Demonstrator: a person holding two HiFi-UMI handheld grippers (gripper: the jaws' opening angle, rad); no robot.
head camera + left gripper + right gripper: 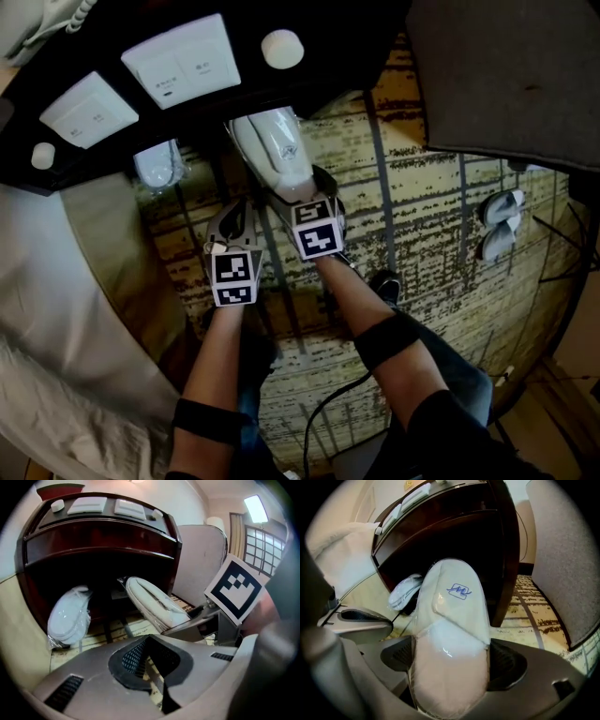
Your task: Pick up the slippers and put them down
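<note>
White plastic-wrapped slipper pair [452,602]: likely light, soft, film slippery. Right gripper [450,667] jaws pinch heel end. Left gripper [150,663] jaws pressed together, empty.

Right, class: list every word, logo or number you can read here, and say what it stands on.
No word or number is legible.
Blue emblem on the white plastic-wrapped slipper in the right gripper: a wavy mark, no readable letters.
Print on the white panels atop the dark wooden cabinet: too small to read.
Square markers on the gripper cubes: patterns, not text.
</note>
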